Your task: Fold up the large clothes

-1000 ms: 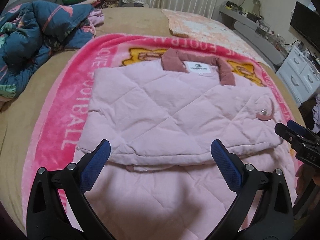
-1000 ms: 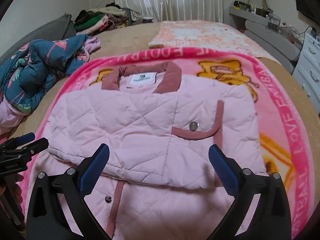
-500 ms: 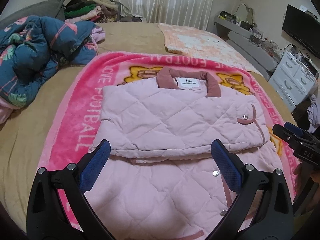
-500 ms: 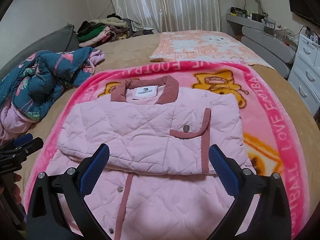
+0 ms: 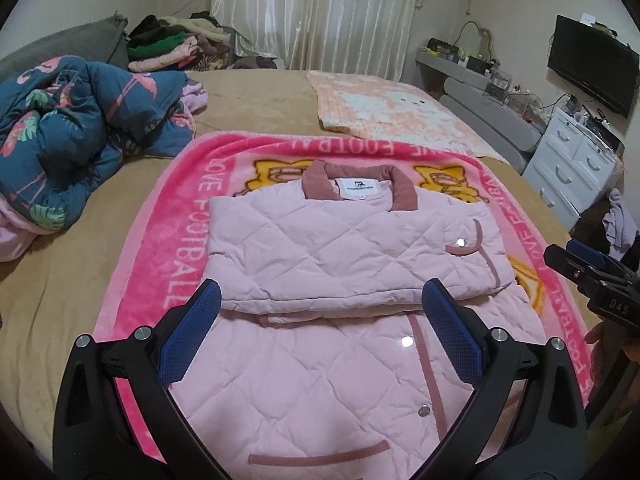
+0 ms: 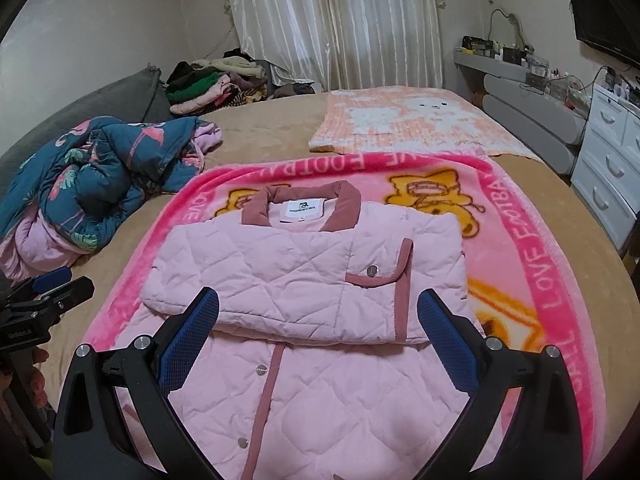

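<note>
On the bed's left side a crumpled flamingo-print duvet (image 5: pixel 76 128) is lying out of our way. At centre we are holding the left hand-held gripper (image 5: pixel 320 332) released, grasping nothing, above the pink quilted jacket (image 5: pixel 344 248), which is lying on the pink football blanket (image 5: pixel 176 240), sleeves folded across its chest, hem nearest us. We are hovering the right hand-held gripper (image 6: pixel 320 332) likewise released; both jaws are spread, probably so we can take the hem corners and fold upward.
</note>
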Motion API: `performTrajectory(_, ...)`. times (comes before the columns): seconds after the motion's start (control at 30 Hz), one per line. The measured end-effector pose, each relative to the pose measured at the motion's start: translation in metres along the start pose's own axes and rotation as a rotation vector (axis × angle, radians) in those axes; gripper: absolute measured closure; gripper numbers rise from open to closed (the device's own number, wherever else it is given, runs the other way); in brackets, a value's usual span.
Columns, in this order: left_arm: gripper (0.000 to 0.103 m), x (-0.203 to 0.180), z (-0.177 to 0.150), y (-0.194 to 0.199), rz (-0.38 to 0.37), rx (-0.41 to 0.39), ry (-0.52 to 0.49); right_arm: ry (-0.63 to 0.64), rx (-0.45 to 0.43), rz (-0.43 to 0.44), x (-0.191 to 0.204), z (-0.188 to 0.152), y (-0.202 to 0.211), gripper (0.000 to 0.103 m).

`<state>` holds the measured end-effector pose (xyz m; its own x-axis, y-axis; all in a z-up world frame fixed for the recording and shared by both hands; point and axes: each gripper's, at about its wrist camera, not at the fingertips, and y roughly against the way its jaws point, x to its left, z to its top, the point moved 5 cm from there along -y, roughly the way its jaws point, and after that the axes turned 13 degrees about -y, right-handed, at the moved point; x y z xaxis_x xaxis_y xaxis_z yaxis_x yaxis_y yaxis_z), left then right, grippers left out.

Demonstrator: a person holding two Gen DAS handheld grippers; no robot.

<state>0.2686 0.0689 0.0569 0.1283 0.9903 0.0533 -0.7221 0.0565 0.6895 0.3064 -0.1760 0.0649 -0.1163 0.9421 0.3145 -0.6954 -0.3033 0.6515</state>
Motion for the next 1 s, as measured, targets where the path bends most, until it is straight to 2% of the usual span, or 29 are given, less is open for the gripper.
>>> performTrajectory(0.37,0.009,-0.008,-0.005,0.031,-0.003,-0.044,-0.014,-0.002,-0.06,0.025,0.01,-0.001,0.042,0.004)
performTrajectory(0.6,0.009,-0.013,-0.01,0.057,-0.015,-0.082,-0.011,0.057,-0.15,-0.013,0.019,-0.003,0.076,0.004)
performTrajectory(1.0,0.009,-0.028,-0.023,0.095,-0.015,-0.137,-0.043,0.071,-0.214,0.023,0.018,-0.016,0.127,0.004)
